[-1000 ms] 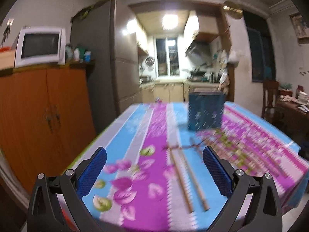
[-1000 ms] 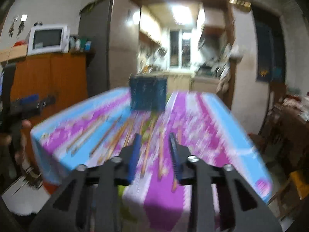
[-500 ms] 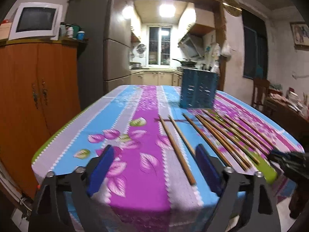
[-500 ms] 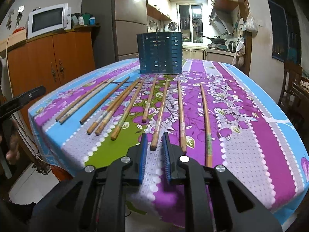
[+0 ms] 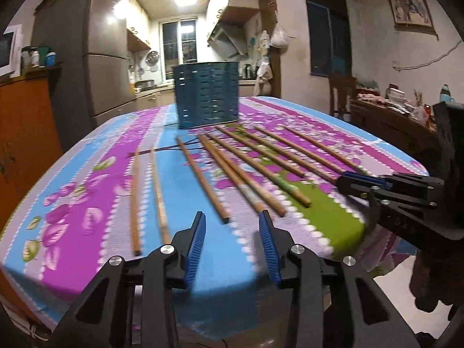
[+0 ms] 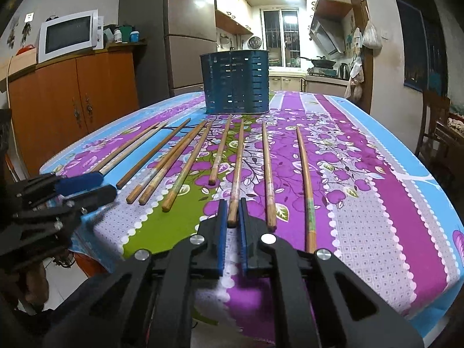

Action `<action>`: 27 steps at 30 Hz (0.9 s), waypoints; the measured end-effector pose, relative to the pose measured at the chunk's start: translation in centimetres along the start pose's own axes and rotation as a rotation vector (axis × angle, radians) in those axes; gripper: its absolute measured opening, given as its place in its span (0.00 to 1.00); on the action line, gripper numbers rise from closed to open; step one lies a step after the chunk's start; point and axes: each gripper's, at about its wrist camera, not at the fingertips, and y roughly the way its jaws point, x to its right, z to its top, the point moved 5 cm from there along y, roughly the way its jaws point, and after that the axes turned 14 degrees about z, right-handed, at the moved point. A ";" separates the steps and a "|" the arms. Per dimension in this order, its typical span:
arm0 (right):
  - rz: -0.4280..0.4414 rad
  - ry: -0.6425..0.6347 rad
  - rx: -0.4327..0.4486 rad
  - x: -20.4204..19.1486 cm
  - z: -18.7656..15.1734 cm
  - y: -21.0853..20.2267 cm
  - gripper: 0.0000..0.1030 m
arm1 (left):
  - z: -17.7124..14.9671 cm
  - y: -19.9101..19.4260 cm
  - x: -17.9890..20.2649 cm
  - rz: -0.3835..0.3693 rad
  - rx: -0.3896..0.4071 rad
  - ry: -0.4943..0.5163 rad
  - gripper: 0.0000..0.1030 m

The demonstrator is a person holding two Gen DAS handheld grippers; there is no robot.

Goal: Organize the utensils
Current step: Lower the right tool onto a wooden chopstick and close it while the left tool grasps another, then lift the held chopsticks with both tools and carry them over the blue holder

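Pinching the near end of one chopstick (image 6: pixel 235 171), the right gripper (image 6: pixel 232 217) has its fingers pressed together on the wooden tip at the front edge of the tabletop (image 6: pixel 377 203), a sensible place to take hold, since the thick ends lie closest to the person and the thin ends point away toward the blue slotted holder (image 6: pixel 235 82). The other chopsticks (image 6: pixel 179 159) lie flat on the flowered cloth in a loose fan, mostly apart from one another, so each can likely be picked singly without dragging a neighbour; two on the left of the fan lie nearly touching and may come up together. The left gripper (image 5: pixel 232 226) hangs just off the near edge with its fingers closing and nothing between them; the end of a brown chopstick (image 5: pixel 203 179) lies just ahead of the gap, so this looks like the one it is lining up on. The holder stands upright near the far middle of the tabletop, its open top facing up, with bare cloth on both sides and a clear lane above the sticks for carrying one over. The tightest spot is the near edge, where the two grippers work side by side, near but apart. A cupboard (image 6: pixel 87 92) stands off to the left, away from the working area.
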 end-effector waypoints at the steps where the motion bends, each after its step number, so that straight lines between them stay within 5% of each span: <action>1: 0.001 0.001 0.000 0.0 0.0 0.0 0.06 | -0.1 -0.1 0.2 -0.006 0.003 0.002 0.39; 6: 0.005 0.000 -0.002 0.0 0.0 0.0 0.06 | -0.3 0.3 1.7 -0.022 -0.011 0.011 0.35; 14: 0.015 0.001 -0.002 0.0 0.1 -0.1 0.06 | 0.0 0.9 1.6 0.028 -0.017 0.014 0.12; 27: -0.015 -0.033 0.021 0.0 0.2 0.4 0.06 | 0.0 1.5 1.7 0.067 0.028 -0.015 0.13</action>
